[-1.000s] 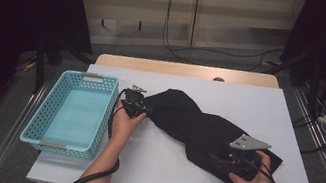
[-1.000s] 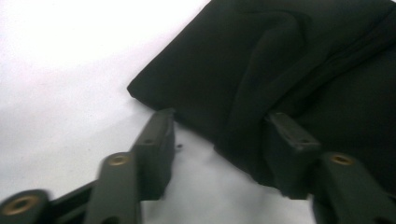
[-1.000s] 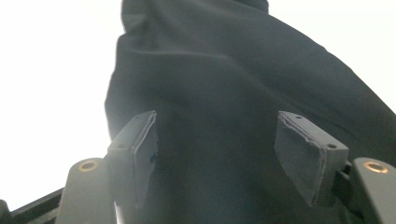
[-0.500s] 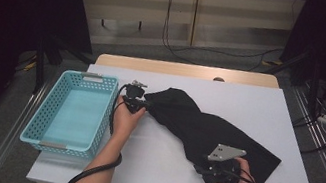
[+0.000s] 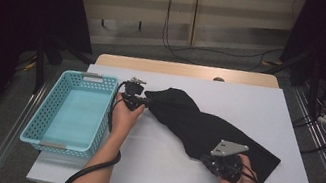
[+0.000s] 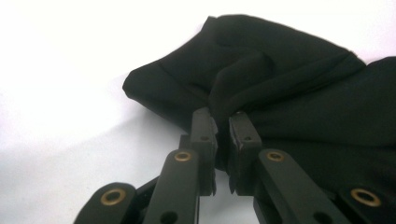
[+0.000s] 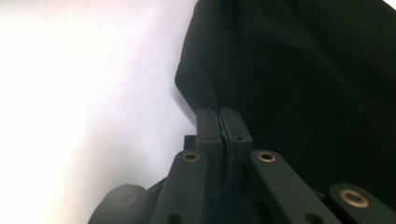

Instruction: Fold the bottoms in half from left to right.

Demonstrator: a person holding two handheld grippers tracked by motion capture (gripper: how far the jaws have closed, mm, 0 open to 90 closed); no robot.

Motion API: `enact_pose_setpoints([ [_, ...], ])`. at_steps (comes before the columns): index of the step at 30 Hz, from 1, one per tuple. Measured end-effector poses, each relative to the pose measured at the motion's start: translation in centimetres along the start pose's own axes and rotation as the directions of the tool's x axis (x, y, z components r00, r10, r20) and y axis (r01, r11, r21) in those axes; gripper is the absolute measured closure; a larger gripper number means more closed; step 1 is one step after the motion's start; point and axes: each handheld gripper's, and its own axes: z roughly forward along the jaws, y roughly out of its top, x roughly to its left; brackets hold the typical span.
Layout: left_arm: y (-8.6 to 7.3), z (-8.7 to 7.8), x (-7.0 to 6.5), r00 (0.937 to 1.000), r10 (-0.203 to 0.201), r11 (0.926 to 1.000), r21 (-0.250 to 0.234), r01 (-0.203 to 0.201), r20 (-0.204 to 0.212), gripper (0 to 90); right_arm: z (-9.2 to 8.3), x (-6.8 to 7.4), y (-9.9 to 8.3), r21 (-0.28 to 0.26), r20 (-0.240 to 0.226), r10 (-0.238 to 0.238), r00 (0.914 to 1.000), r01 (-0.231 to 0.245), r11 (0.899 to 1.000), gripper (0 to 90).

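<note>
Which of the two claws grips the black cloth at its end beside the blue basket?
The left claw: it pinches the black cloth next to the basket.

White table [image 5: 269, 110] across the middle of the frame; turquoise basket [image 5: 71, 111] at its left edge, black garment [image 5: 205, 129] spread centre to lower right.

Left gripper [image 5: 145, 101] and right gripper [image 5: 206, 158] both clamped.

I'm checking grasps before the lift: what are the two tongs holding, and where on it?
Both hold the black cloth: the left tongs pinch a fold at its end nearest the basket, the right tongs its near edge.
</note>
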Motion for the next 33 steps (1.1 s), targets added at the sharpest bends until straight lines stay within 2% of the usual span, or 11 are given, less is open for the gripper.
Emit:
enact_pose_setpoints([
  [5,0.1,0.0,-0.1,0.9999,0.008,1.0,0.002,-0.008,0.011,83.1,-1.5,-1.1,-0.9,0.003,-0.005,0.031,0.9995,-0.031,1.0,87.1],
  [7,-0.1,0.2,-0.1,1.0,0.007,1.0,0.002,-0.007,0.006,82.9,-1.4,-1.1,-0.9,-0.014,0.022,0.028,0.9994,-0.027,1.0,71.7],
  [9,-0.2,0.3,-0.1,0.9999,0.008,1.0,0.0,-0.008,0.007,82.8,-0.9,-0.2,-0.1,-0.035,0.036,-0.011,0.9993,0.012,0.999,61.5],
  [11,-0.2,0.3,-0.1,0.9998,0.013,0.9999,0.009,-0.013,0.014,82.8,-0.7,0.2,0.3,-0.049,0.035,-0.024,0.9991,0.026,0.998,60.1],
  [13,-0.2,0.2,-0.1,0.9998,0.013,0.9999,0.003,-0.013,0.013,82.5,-0.3,0.9,1.1,-0.076,0.035,-0.048,0.9983,0.05,0.996,56.4],
  [17,-0.1,-0.1,-0.1,0.9997,0.018,0.9998,0.004,-0.018,0.016,82.0,1.1,2.2,2.5,-0.103,0.022,-0.083,0.9963,0.085,0.991,61.0],
  [21,0.0,0.0,-0.3,0.9998,0.018,0.9998,-0.006,-0.018,0.012,82.1,3.0,3.0,3.3,-0.087,0.015,-0.101,0.9947,0.102,0.991,61.4],
  [25,0.0,0.0,-0.2,0.9998,0.014,0.9999,-0.003,-0.014,0.011,82.1,4.9,2.4,3.7,-0.03,0.103,-0.087,0.9909,0.09,0.995,52.8],
  [28,-0.2,0.2,-0.2,0.9999,0.011,0.9999,-0.005,-0.011,0.01,82.1,5.1,2.0,3.8,-0.028,0.081,-0.042,0.9958,0.044,0.999,55.2],
  [30,-0.3,0.2,-0.3,0.9999,0.01,0.9999,-0.006,-0.01,0.008,82.0,5.2,1.8,3.9,-0.027,0.057,-0.02,0.9982,0.022,0.999,63.9],
  [33,-0.4,0.2,-0.3,0.9999,0.013,0.9999,-0.005,-0.013,0.009,82.0,5.1,1.8,3.9,-0.021,0.077,-0.024,0.9967,0.026,0.999,81.8],
])
